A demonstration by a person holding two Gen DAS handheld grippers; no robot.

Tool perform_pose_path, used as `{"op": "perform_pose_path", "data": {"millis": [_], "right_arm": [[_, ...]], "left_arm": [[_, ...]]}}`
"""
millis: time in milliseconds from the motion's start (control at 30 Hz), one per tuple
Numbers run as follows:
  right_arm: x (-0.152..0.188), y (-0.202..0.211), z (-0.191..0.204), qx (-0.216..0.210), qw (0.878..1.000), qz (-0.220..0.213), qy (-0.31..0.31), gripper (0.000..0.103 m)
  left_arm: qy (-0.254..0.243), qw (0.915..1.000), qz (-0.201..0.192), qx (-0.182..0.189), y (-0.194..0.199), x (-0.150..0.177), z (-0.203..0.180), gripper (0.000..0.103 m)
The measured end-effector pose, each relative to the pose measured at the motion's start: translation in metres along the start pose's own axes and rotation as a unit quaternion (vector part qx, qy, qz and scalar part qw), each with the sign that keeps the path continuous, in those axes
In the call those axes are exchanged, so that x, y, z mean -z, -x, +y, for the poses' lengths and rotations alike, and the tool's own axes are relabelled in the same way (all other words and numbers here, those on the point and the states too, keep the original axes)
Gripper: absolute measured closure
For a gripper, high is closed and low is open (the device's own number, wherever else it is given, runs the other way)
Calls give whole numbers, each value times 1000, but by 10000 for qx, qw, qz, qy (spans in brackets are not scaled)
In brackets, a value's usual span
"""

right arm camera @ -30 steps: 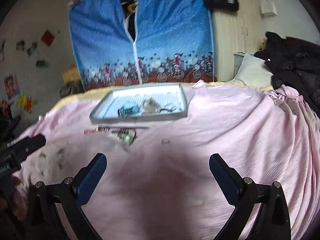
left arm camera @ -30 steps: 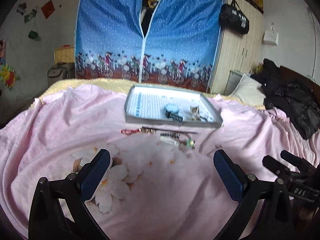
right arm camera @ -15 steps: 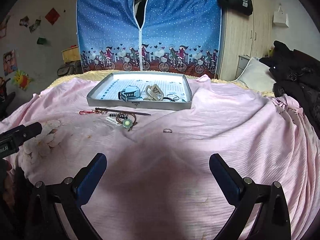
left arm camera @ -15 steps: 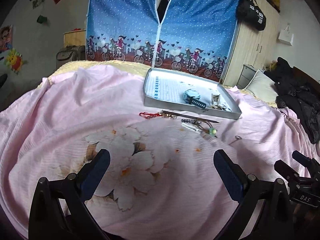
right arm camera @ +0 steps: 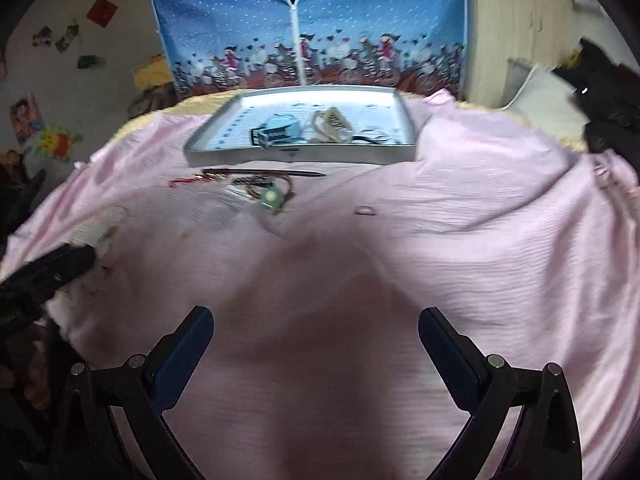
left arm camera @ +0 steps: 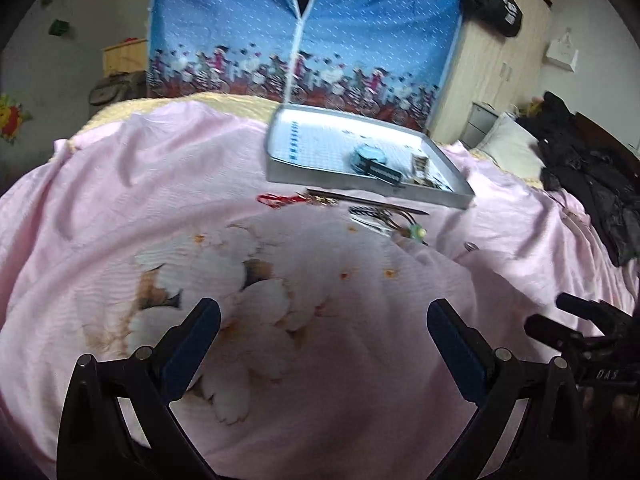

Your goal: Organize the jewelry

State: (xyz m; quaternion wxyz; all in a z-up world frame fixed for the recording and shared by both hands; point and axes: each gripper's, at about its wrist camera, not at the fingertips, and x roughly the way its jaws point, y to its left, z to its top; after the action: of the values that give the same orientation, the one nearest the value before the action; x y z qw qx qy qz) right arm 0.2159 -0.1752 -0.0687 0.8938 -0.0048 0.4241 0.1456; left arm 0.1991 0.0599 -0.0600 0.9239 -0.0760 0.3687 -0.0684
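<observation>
Pink bedsheet (right arm camera: 460,240) fills the space under both grippers: the left gripper (left arm camera: 324,346) and the right gripper (right arm camera: 316,344) each hover over it with blue-padded fingers spread wide and nothing between them. Ahead of the right gripper a small ring (right arm camera: 366,211) lies alone on the sheet, and further on to its left sit a green-beaded cord piece (right arm camera: 272,197), a thin dark stick (right arm camera: 264,172) and a red cord (right arm camera: 182,180), clustered together. Beyond these, just behind the stick, the grey tray (right arm camera: 300,155) holds a light-blue watch (right arm camera: 276,130), a beige hair clip (right arm camera: 334,124) and some dark rings.
</observation>
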Motion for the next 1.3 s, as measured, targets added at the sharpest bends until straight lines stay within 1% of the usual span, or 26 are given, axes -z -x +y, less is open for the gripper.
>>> {"op": "perform_pose_path", "data": {"millis": [33, 100, 200, 267, 367, 467, 533, 567, 600, 633, 667, 700, 733, 767, 800, 833, 867, 933, 1000, 1033, 1100, 1167, 1233, 1300], "right_arm": [[-4, -2, -6, -183, 9997, -17, -132, 0], [-12, -9, -19, -329, 9987, 43, -396, 0], [-21, -25, -37, -395, 9960, 322, -734, 0], [-26, -31, -45, -387, 9953, 369, -809, 0], [-40, -36, -52, -302, 9977, 168, -581, 0], [-56, -47, -56, -6, 9998, -115, -167, 0], [-67, -59, -64, 15, 9997, -197, -140, 0], [-71, -68, -71, -73, 9996, -179, -199, 3], [-73, -74, -75, -131, 9995, -148, -237, 11], [-75, -83, -79, -191, 9994, -59, -274, 16], [-76, -88, -81, -211, 9994, 6, -273, 26], [-75, -96, -82, -212, 9994, 125, -244, 30], [-73, -99, -82, -207, 9993, 202, -220, 37], [-71, -102, -82, -239, 9992, 267, -202, 40], [-71, -103, -80, -280, 9990, 302, -185, 41], [-69, -104, -78, -324, 9988, 330, -142, 41], [-69, -104, -77, -345, 9988, 338, -109, 41], [-67, -106, -72, -397, 9985, 387, -1, 45], [-65, -110, -69, -416, 9982, 435, 49, 51], [-65, -111, -68, -419, 9981, 443, 48, 53], [-65, -112, -70, -444, 9982, 410, -62, 67], [-66, -113, -72, -476, 9978, 392, -222, 75], [-66, -116, -74, -492, 9972, 411, -383, 77], [-65, -117, -76, -545, 9964, 432, -493, 83]], "left_arm": [[-17, 10000, 24, 49, -2, -3, 0, 2], [49, 9999, 47, 158, -9, -11, 1, 2], [283, 9991, 139, 276, -23, -24, 4, 2], [508, 9979, 215, 335, -37, -34, 7, 2], [785, 9954, 271, 481, -58, -46, 9, 2], [946, 9930, 317, 628, -81, -62, 7, 2], [1045, 9915, 337, 691, -94, -70, 5, 2], [1094, 9906, 356, 741, -102, -74, 4, 2], [1118, 9899, 373, 782, -107, -77, 3, 2], [1122, 9895, 393, 824, -113, -79, 2, 3], [1086, 9895, 412, 861, -118, -81, -1, 3], [1010, 9900, 436, 888, -123, -82, -3, 5], [912, 9908, 471, 884, -127, -83, -5, 6], [801, 9917, 536, 854, -132, -83, -6, 12], [727, 9920, 598, 847, -136, -83, -7, 20], [674, 9918, 659, 859, -140, -83, -8, 24], [657, 9915, 704, 878, -143, -82, -9, 31], [658, 9907, 716, 947, -147, -79, -7, 35], [654, 9896, 703, 1072, -150, -77, -9, 49], [636, 9885, 736, 1161, -151, -76, -10, 52], [576, 9870, 789, 1276, -155, -76, -18, 61], [549, 9849, 875, 1393, -159, -75, -23, 64], [622, 9832, 974, 1414, -163, -76, -25, 67], [739, 9833, 967, 1353, -163, -76, -24, 84]]}}
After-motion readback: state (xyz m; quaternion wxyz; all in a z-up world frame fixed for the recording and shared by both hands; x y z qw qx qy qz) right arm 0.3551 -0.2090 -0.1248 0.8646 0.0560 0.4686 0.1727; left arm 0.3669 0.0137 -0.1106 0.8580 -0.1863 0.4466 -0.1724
